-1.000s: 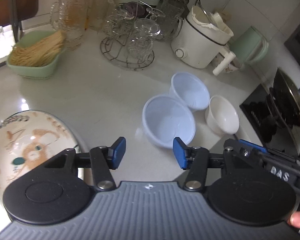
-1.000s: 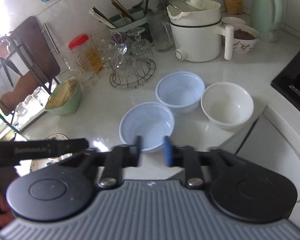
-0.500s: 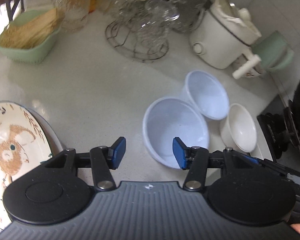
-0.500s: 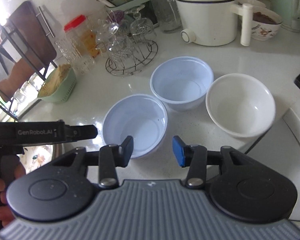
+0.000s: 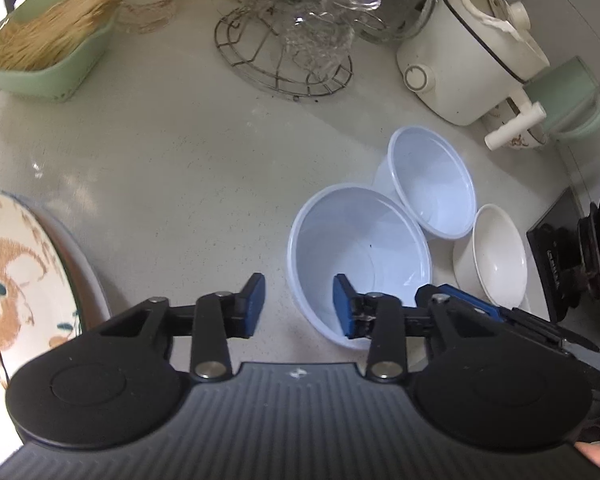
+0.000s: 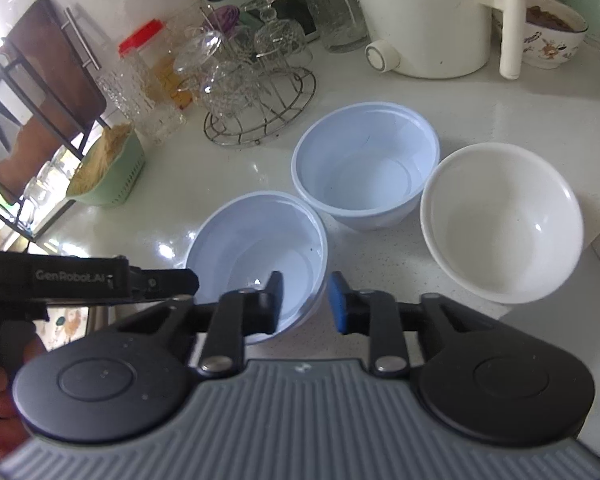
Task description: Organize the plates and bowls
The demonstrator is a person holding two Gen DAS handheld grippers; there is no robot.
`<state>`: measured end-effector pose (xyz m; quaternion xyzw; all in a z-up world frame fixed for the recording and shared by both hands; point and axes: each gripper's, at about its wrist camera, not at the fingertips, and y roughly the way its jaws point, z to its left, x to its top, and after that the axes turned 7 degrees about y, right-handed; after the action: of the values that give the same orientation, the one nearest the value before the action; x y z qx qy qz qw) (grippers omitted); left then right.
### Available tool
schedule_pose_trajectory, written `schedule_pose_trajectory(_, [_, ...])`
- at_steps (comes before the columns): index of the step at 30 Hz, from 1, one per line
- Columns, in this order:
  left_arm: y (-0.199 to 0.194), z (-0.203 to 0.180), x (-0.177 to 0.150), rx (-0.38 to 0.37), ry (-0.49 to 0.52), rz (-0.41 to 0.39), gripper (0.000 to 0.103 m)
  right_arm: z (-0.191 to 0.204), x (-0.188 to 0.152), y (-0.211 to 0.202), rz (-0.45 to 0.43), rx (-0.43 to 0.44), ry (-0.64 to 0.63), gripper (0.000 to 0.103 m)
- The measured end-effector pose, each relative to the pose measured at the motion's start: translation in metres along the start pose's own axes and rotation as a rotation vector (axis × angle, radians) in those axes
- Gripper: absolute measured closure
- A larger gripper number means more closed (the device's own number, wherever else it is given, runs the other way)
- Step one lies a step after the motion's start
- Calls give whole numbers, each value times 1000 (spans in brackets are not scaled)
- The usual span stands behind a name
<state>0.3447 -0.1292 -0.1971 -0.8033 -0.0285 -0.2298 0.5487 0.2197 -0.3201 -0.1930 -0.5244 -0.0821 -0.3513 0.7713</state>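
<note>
Closing both grippers, left gripper [image 5: 296, 305] and right gripper [image 6: 305, 301], fingers straddling opposite rims of the nearest blue bowl [image 6: 260, 248] on the table [image 5: 180, 168], not yet pinching; risking tipping it through uneven squeezing.

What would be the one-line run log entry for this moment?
left tongs: closing, astride near blue bowl rim | right tongs: closing, same rim | white bowl: untouched

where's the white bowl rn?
On the counter at right in the right wrist view: the white bowl sits beside the far blue bowl, near the counter's front edge.
</note>
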Motion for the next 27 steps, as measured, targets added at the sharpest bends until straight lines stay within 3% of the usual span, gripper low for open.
schedule_pose_trajectory(4, [3,-14,5,46,105,-8,67,3,2,4,-4,-36,-53,78])
schedule_pose_trajectory(10, [10,-24,8,64,159,6,71,-3,8,10,22,0,-5,84])
schedule_pose_trajectory(18, [-2,-17,12,71,124,-3,71,-2,9,10,47,51,5,86])
schedule_pose_trajectory(27, [-27,11,4,96,40,-42,71,25,7,9,66,113,-85,86])
